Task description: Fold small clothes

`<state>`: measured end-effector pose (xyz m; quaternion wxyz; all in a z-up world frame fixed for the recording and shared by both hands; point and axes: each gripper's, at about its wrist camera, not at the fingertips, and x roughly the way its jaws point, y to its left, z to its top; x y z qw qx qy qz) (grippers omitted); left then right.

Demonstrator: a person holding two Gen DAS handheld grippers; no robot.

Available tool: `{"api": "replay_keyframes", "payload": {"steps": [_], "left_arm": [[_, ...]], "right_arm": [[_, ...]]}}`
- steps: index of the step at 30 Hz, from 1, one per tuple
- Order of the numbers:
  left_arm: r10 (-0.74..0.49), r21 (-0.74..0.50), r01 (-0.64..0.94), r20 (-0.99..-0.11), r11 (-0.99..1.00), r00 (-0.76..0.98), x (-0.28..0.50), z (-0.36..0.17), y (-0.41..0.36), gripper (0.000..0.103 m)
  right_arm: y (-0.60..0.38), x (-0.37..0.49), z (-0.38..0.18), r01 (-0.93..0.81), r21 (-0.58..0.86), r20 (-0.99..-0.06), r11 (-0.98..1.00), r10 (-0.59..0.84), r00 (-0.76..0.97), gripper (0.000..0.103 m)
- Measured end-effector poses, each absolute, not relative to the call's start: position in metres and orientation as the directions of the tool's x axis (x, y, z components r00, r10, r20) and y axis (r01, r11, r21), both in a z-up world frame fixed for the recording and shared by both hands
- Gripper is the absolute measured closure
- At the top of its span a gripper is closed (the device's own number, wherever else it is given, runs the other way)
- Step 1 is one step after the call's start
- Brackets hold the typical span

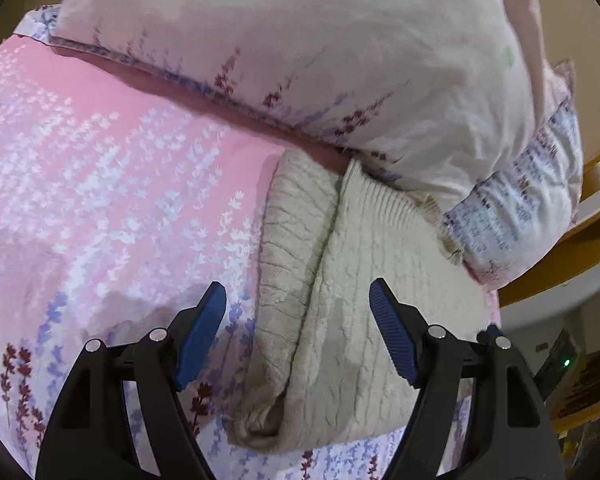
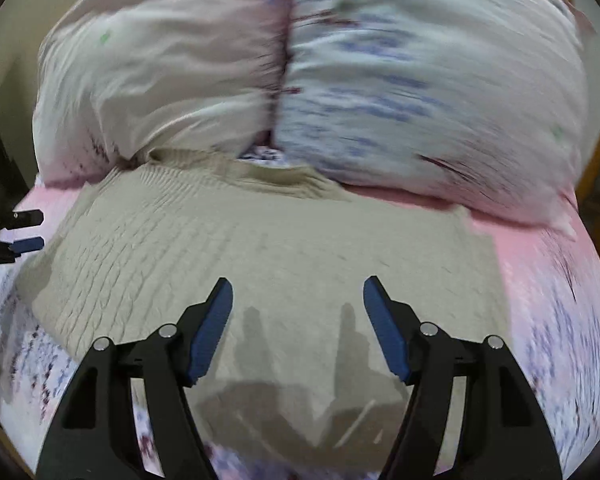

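A beige knitted sweater (image 1: 340,300) lies on a pink floral bedsheet (image 1: 100,184), one side folded inward along its length. My left gripper (image 1: 296,304) is open and empty, just above the sweater's folded edge. In the right wrist view the sweater (image 2: 260,248) spreads wide with its ribbed collar (image 2: 240,172) toward the pillows. My right gripper (image 2: 298,300) is open and empty, hovering over the sweater's near part. The left gripper's fingertips (image 2: 28,244) show at the left edge of the right wrist view.
Two floral pillows (image 2: 160,72) (image 2: 440,92) stand against the far side, touching the sweater's collar end. A wooden bed frame (image 1: 596,184) curves at the right in the left wrist view. The right wrist view is motion-blurred.
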<state>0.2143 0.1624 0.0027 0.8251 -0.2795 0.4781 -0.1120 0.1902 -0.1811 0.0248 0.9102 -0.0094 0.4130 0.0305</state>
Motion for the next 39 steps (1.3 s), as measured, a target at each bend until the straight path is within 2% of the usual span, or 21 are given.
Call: {"api": "replay_keyframes", "payload": {"steps": [4, 8, 13, 16, 19, 24, 25, 26, 31, 39], "left_arm": [[-0.445, -0.542, -0.054, -0.739, 0.839, 0.506, 0.22, -0.002, 0.151, 0.029], [-0.461, -0.542, -0.024, -0.735, 0.84, 0.497, 0.222, -0.003, 0.145, 0.029], [-0.52, -0.604, -0.028, -0.708, 0.797, 0.478, 0.228, -0.007, 0.144, 0.034], [-0.537, -0.638, -0.062, -0.693, 0.767, 0.481, 0.229, -0.011, 0.147, 0.044], [-0.551, -0.662, -0.088, -0.683, 0.744, 0.48, 0.228, -0.016, 0.147, 0.058], [-0.545, -0.657, -0.1, -0.692, 0.747, 0.473, 0.229, -0.015, 0.136, 0.065], [-0.544, -0.657, -0.108, -0.695, 0.746, 0.47, 0.23, -0.016, 0.134, 0.069], [-0.549, -0.664, -0.118, -0.694, 0.739, 0.467, 0.23, -0.017, 0.133, 0.078], [-0.638, -0.762, -0.094, -0.596, 0.64, 0.488, 0.229, -0.009, 0.13, 0.083], [-0.79, -0.875, 0.093, -0.377, 0.475, 0.483, 0.224, 0.038, 0.073, 0.083]], "right_arm": [[-0.173, 0.206, 0.008, -0.067, 0.006, -0.789, 0.998, 0.045, 0.612, 0.032], [-0.175, 0.208, 0.004, -0.061, 0.014, -0.788, 0.998, 0.048, 0.613, 0.028], [-0.173, 0.206, 0.003, -0.062, 0.01, -0.788, 0.998, 0.046, 0.614, 0.027], [-0.169, 0.206, 0.0, -0.064, -0.014, -0.785, 0.998, 0.029, 0.619, 0.025], [-0.168, 0.21, -0.005, -0.059, -0.021, -0.785, 0.998, 0.02, 0.619, 0.022], [-0.169, 0.211, -0.006, -0.055, -0.012, -0.787, 0.998, 0.025, 0.617, 0.02], [-0.169, 0.211, -0.006, -0.054, -0.012, -0.787, 0.998, 0.024, 0.616, 0.02], [-0.169, 0.211, -0.006, -0.054, -0.014, -0.788, 0.998, 0.023, 0.616, 0.02], [-0.17, 0.213, -0.007, -0.06, -0.025, -0.789, 0.998, 0.017, 0.614, 0.019], [-0.176, 0.211, -0.004, -0.087, -0.011, -0.789, 0.996, 0.044, 0.613, 0.017]]}}
